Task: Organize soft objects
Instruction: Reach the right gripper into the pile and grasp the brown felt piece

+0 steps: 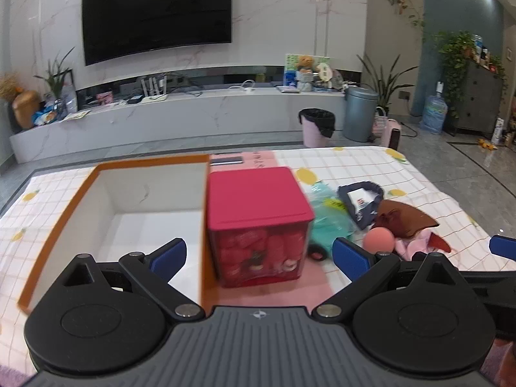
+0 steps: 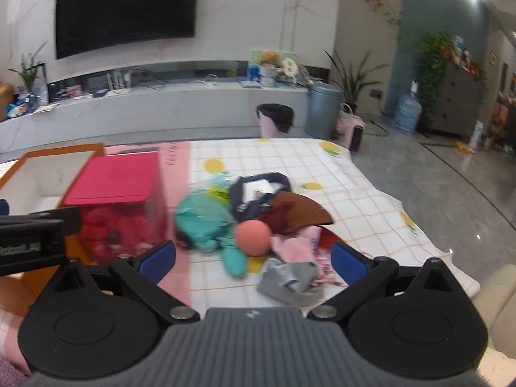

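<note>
Setting: living room, dark TV point(image 1: 157, 16) on the wall; I work over a checked tablecloth point(image 1: 371, 167) with lemon prints.
Left view, gripper: my left gripper point(image 1: 259, 254) hovers with jaws wide apart, holding nothing.
Left view, containers: open white box point(image 1: 142, 200) sits touching the red lidded bin point(image 1: 259, 225), likely the destinations.
Left view, obstacle: that bin stands directly ahead, between me and the pile.
Right view, gripper: my right gripper point(image 2: 253, 258) hangs with jaws spread, empty.
Right view, soft things: teal plush point(image 2: 209, 222), pink ball point(image 2: 253, 237), brown cloth point(image 2: 296, 213), grey fabric point(image 2: 288, 279) heaped together beside the bin.
Right view, judgement: nothing sorted yet, I think; the ball lies nearest.
</note>
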